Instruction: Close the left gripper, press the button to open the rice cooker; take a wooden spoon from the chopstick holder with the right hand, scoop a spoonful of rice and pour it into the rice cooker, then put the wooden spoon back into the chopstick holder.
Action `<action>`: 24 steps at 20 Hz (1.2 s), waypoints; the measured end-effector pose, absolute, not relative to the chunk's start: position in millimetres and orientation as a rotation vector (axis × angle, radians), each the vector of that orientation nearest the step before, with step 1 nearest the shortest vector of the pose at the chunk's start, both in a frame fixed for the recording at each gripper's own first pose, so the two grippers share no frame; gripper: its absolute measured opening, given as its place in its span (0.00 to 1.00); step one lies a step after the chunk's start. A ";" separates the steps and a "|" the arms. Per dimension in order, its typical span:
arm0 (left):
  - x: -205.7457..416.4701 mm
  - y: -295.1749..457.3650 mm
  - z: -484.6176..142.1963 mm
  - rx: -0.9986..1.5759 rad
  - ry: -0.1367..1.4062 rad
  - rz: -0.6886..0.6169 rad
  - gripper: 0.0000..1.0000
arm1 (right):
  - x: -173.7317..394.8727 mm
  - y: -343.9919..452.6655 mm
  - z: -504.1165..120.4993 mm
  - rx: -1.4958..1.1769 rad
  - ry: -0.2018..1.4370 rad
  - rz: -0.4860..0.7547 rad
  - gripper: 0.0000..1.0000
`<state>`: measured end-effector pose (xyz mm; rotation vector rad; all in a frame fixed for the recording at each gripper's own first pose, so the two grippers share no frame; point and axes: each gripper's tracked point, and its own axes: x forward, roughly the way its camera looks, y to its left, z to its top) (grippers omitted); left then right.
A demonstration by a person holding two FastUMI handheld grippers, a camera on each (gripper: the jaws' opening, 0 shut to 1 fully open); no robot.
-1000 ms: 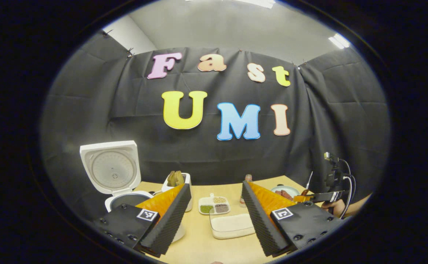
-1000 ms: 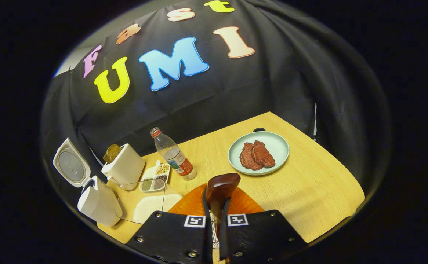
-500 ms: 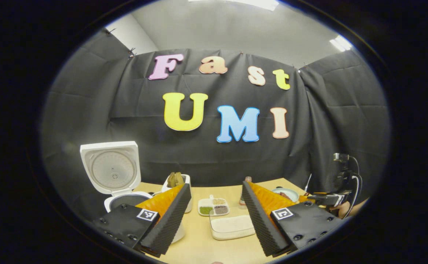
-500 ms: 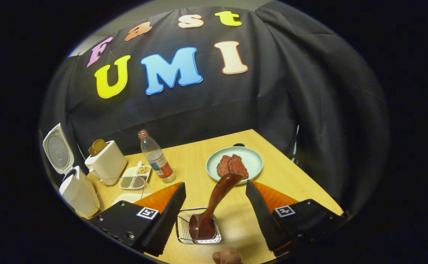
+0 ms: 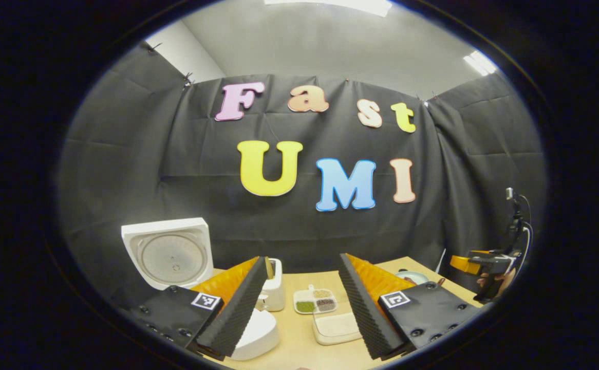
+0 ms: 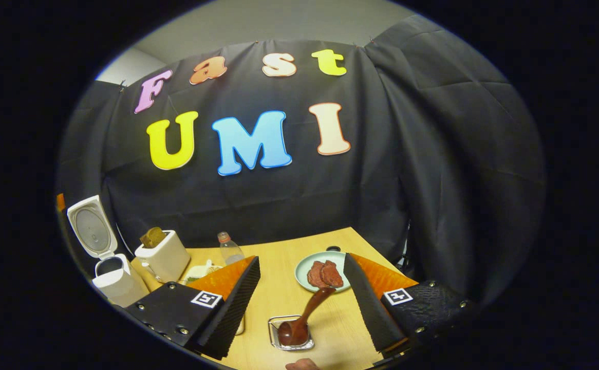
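Observation:
The white rice cooker [image 5: 254, 335] stands with its lid [image 5: 168, 252] up, just beyond my left gripper [image 5: 303, 258], which is open and holds nothing. In the right gripper view the cooker [image 6: 117, 281] sits at the far left of the table. The dark wooden spoon [image 6: 305, 316] leans in the wire chopstick holder [image 6: 275, 329], bowl down, handle toward the plate. My right gripper [image 6: 302, 259] is open above it, fingers well apart and clear of the spoon. It also appears at the far right in the left gripper view [image 5: 484, 263], held by a hand.
A clear tub of rice [image 5: 338, 326] and a divided dish of grains [image 5: 316, 300] lie mid-table. A white toaster with bread [image 6: 162, 254], a plastic bottle [image 6: 229, 249] and a green plate of meat [image 6: 307, 268] stand further back on the wooden table [image 6: 274, 293].
My right gripper opened and let go of the spoon, which now rests in the wire holder, then drew back and up. My left gripper shifted, bringing the cooker body closer.

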<state>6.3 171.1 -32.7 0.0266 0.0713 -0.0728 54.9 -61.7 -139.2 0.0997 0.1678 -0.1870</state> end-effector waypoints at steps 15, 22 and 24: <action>99.8 398.2 29.9 -0.053 0.039 0.238 0.97 | 57.9 76.8 -84.0 0.075 0.078 0.067 0.98; 182.1 481.4 3.5 -0.044 0.099 0.383 0.97 | 64.7 79.4 -90.8 0.048 0.103 0.051 0.98; 206.5 492.7 -15.3 -0.095 0.131 0.381 0.97 | 67.0 75.0 -94.1 0.051 0.116 0.035 0.98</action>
